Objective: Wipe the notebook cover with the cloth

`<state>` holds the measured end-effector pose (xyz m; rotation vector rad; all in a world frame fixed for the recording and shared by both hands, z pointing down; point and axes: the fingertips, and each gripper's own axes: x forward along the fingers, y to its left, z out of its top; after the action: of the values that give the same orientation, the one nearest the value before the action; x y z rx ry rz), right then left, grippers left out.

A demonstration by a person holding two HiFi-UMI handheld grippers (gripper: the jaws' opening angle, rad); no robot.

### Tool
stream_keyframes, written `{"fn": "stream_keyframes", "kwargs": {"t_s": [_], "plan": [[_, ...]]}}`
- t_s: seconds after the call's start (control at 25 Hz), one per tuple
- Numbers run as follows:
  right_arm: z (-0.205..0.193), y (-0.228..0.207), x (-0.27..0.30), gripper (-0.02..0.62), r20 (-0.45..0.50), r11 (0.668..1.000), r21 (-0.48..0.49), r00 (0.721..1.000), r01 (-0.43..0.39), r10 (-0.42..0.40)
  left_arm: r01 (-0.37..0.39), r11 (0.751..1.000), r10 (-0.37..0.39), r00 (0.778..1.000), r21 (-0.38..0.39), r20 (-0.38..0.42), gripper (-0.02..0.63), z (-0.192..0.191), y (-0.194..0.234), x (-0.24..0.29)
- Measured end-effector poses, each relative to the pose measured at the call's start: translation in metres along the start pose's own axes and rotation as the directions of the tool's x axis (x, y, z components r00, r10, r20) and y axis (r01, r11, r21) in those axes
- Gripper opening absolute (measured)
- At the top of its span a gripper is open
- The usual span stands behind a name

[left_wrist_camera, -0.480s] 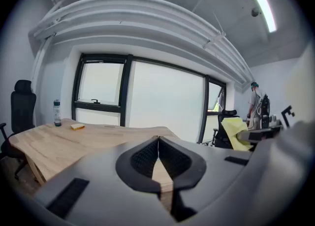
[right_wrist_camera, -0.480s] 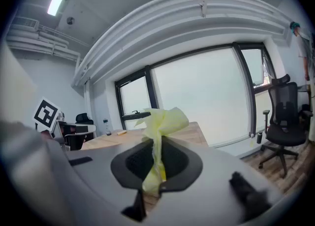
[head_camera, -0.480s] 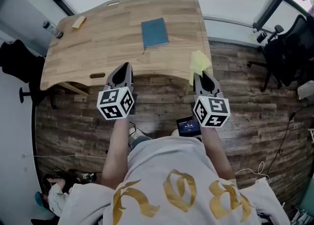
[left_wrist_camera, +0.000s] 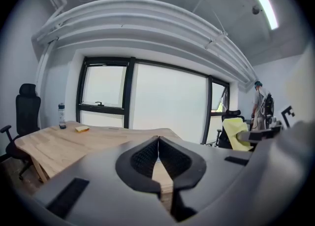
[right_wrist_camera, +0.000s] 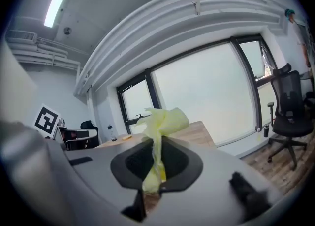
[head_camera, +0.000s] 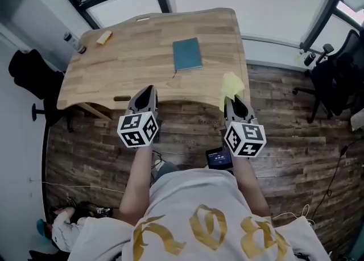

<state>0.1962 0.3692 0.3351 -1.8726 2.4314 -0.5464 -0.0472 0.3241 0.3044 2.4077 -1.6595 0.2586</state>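
Notebook, teal-blue rectangular with a plain cover (head_camera: 187, 54): lies flat and closed on the light wooden counter (head_camera: 114, 66), right of middle. Its right long edge is near the counter's right edge. Bare wood on all 4 sides; widest open stretch is to its left. A thin dark strand trails from its near-left corner.

Clear plastic bottle (head_camera: 74, 42) and small yellow block (head_camera: 103, 37) sit at the far-left corner, well apart from the notebook.

Both hand-held grippers hang at the counter's near edge, 1 per side, the notebook beyond and between them.
- Left hand-held gripper (head_camera: 149, 90) (left_wrist_camera: 158, 139): jaws pressed together, nothing between them.
- Right hand-held gripper (head_camera: 233, 99) (right_wrist_camera: 155, 144): jaws clamped on the crumpled pale-yellow cloth (head_camera: 231, 85) (right_wrist_camera: 162, 121), which bunches up past the tips. Cloth sits over the counter's near-right corner, apart from the notebook.

Versus 0.5 s earlier: counter and notebook sit lower and further right in the head view. Notebook's place on the counter unchanged. Cloth still clamped, jaws unchanged on both sides.
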Motion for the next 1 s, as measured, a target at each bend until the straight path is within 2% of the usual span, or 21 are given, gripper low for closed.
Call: {"fn": "stream_keyframes", "kwargs": {"t_s": [0.32,0.56,0.76,1.0], "plan": [[-0.013,0.014,0.011,0.037,-0.033,0.999,0.014,0.999,-0.030,0.031,-0.044,0.999,0.044,0.999,0.000,-0.018,0.014,-0.006,0.022,-0.015],[-0.029,0.015,0.037,0.037,-0.081,1.000,0.013,0.997,-0.013,0.014,-0.050,0.998,0.049,0.998,-0.032,-0.041,0.014,-0.020,0.047,0.005],[-0.028,0.000,0.083,0.037,-0.118,0.999,-0.032,0.993,0.023,-0.027,-0.017,0.995,0.013,0.999,-0.099,-0.046,0.014,-0.027,0.066,0.064],[-0.019,-0.015,0.161,0.037,-0.174,0.992,-0.107,0.981,0.069,-0.087,0.046,0.992,-0.056,0.995,-0.114,-0.082,0.015,-0.021,0.091,0.157]]}}
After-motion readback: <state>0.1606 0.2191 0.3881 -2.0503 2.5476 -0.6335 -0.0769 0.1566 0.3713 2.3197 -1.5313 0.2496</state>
